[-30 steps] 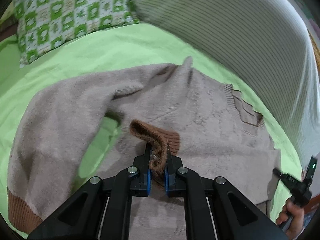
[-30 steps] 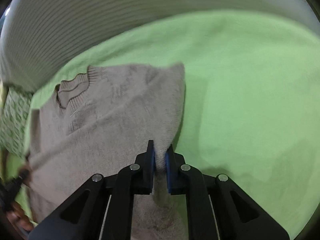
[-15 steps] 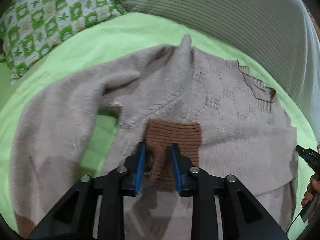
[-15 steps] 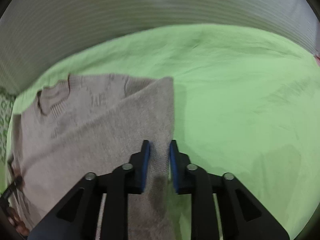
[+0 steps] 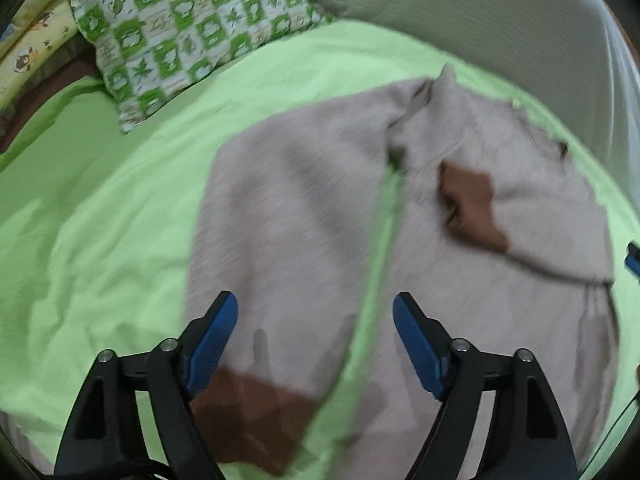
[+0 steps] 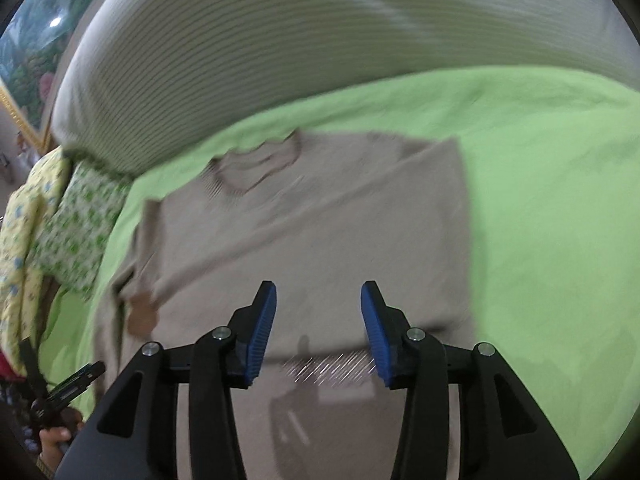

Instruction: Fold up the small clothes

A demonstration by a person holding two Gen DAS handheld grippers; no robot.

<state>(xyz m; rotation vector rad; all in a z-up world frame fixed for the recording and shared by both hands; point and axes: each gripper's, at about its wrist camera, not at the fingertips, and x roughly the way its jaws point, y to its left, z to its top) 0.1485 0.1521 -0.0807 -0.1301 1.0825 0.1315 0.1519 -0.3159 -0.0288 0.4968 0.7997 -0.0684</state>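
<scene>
A beige knit sweater [image 5: 500, 272] with brown cuffs lies on a green bedsheet [image 5: 100, 220]. One sleeve is folded across its chest, its brown cuff [image 5: 472, 208] lying on the body. The other sleeve [image 5: 280, 240] stretches toward me, its brown cuff [image 5: 248, 412] near my left gripper [image 5: 316, 328], which is open and empty above it. In the right wrist view the sweater [image 6: 320, 240] lies flat, collar [image 6: 256, 164] at the far side. My right gripper [image 6: 318, 320] is open and empty above the lower body.
A green-and-white patterned pillow [image 5: 192, 28] lies at the far left, also in the right wrist view [image 6: 80, 220]. A grey striped cushion [image 6: 320, 40] runs along the far edge. The other gripper and hand show at the lower left [image 6: 60, 392].
Both grippers let go of the sweater, opened wide and pulled back. The sleeve with the brown cuff now rests on the chest; the right side fold lies flat.
</scene>
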